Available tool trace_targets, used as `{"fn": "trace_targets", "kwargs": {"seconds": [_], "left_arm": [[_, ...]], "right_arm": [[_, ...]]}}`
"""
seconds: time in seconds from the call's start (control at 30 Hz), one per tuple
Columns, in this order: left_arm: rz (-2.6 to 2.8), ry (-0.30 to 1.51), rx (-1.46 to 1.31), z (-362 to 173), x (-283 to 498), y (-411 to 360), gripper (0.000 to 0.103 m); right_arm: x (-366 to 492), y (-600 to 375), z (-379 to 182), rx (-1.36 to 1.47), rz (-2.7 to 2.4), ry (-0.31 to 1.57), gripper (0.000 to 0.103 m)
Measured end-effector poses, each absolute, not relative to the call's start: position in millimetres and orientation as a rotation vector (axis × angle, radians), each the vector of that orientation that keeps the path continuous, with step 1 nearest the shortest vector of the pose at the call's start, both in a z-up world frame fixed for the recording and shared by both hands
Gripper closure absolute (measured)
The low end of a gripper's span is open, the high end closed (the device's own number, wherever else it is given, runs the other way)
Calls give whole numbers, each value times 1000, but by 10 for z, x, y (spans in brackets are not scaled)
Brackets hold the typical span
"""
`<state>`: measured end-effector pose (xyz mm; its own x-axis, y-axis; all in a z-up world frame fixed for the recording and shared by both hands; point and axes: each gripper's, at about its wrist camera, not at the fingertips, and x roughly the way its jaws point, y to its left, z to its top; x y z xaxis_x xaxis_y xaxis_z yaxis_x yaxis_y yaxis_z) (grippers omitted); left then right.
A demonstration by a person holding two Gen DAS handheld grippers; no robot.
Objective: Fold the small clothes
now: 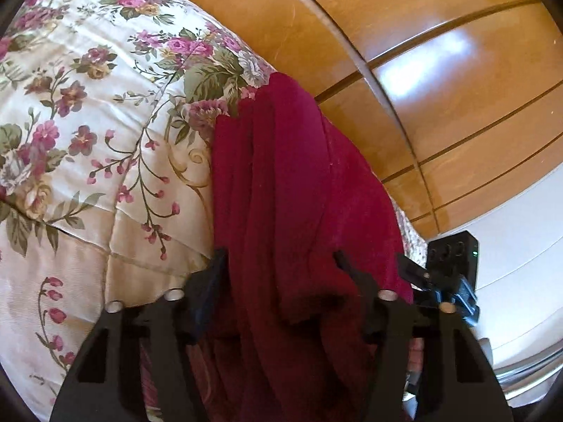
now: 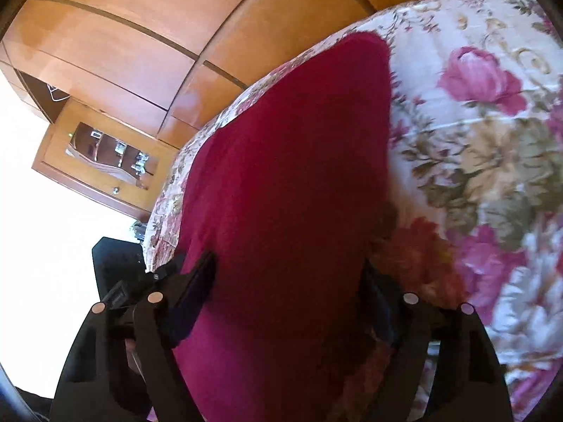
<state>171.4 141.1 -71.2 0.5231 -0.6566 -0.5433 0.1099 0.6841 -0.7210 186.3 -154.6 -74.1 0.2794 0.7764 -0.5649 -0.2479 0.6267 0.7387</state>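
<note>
Along the edge of the bed nearest the wooden wardrobe (image 1: pixel 440 81), a dark red garment (image 1: pixel 292 183) lay lengthwise on the floral quilt (image 1: pixel 88 105), gathered into long folds and narrowing toward its far end. Its near end ran back between the jaws of both tools.

Seen from the left wrist view, the left hand-held gripper (image 1: pixel 279 260) stood with its jaws apart on either side of the bunched cloth. The cloth filled the gap, but whether the fingers (image 1: pixel 214 274) pressed on it could not be told. Just beyond the garment's right side, part of the other black tool (image 1: pixel 447 274) showed over the edge of the bed.

From the right wrist view, the right hand-held gripper (image 2: pixel 288 267) likewise straddled the red garment (image 2: pixel 292 176), its jaws standing wide with fabric between them and over them. Contact at the pads was hidden, so a firm grip could not be confirmed. The quilt (image 2: pixel 492 140) spread out to the right, and a wooden nightstand (image 2: pixel 102 161) stood against the wardrobe (image 2: pixel 140 35) beyond the bed's far corner on the left.
</note>
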Motion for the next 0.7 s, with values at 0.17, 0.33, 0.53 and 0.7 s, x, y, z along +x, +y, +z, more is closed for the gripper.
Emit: {"fn": "trace_targets", "kwargs": {"seconds": [0.17,0.33,0.53,0.7], "left_arm": [[-565,874,-704,-622,1683,1399,64],[-650,858,-699,-430,1644,1107,65],[-812,886,-616,-131,1914,74,65],[-962,892,-464,216,2178,-1128,65]], "right_arm": [[1708,-1439,-449,470,727,1004,59],[1429,-1676,-135,456,693,902,62],[1142,-2520,248,457,527,756,62],[1009,-3464,409,499,321,663,62]]}}
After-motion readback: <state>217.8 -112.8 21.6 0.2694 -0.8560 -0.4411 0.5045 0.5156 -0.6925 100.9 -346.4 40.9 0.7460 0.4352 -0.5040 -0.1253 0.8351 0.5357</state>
